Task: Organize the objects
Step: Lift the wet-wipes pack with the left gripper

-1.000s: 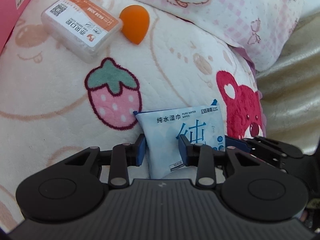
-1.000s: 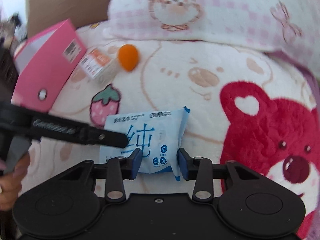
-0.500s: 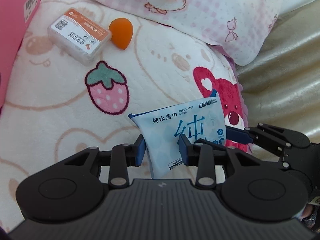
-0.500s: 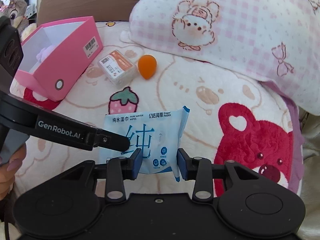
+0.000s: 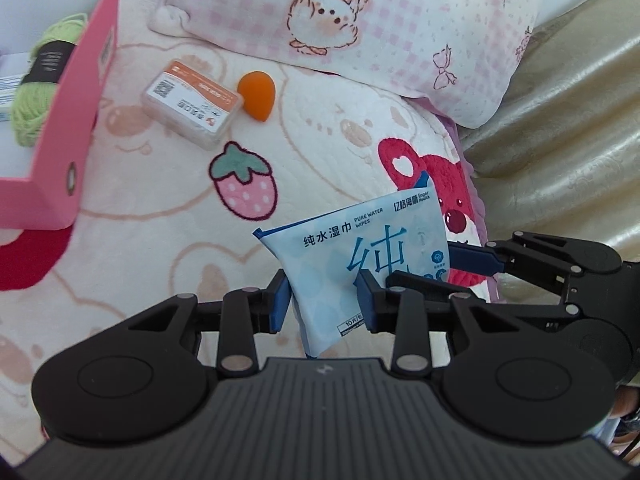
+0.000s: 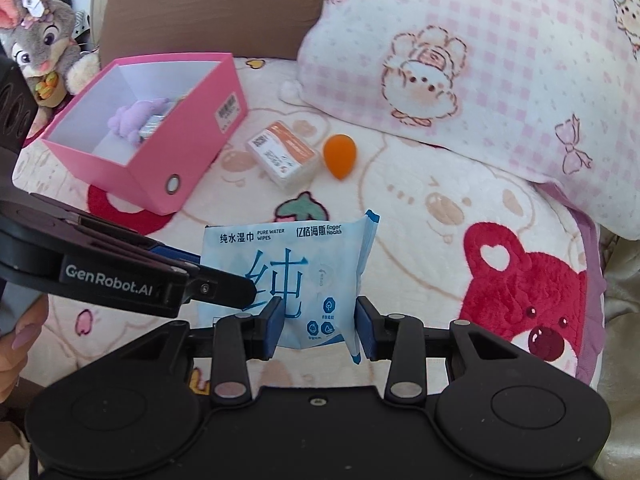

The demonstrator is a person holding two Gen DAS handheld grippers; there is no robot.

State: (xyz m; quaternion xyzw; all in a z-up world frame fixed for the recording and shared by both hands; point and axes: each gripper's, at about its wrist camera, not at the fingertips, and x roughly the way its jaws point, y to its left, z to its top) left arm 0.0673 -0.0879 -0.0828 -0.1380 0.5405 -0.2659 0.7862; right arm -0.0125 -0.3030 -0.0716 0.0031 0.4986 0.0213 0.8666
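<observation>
Left wrist view: beyond the tongs, cartoon-print blanket point(image 5: 168, 216), checked pillow point(image 5: 392, 36) far ahead, golden fabric point(image 5: 568, 120) off to the right, seen only here. Pink box point(image 5: 60, 140) ahead-left, green yarn point(image 5: 36, 92) inside, likewise only here. Left gripper point(image 5: 324, 304) clamped on the wet wipes pack point(image 5: 360, 264), held clear of the blanket; right gripper point(image 5: 452, 256) pinching the same pack from the right. Ahead, clear case point(image 5: 192, 108) touching orange sponge point(image 5: 256, 94). Right wrist view: brown cushion point(image 6: 212, 4) and grey plush point(image 6: 36, 40) far ahead-left, only here; purple plush point(image 6: 138, 118) in the box. Right gripper closed on the pack's lower right edge, left gripper gripping its left side.
</observation>
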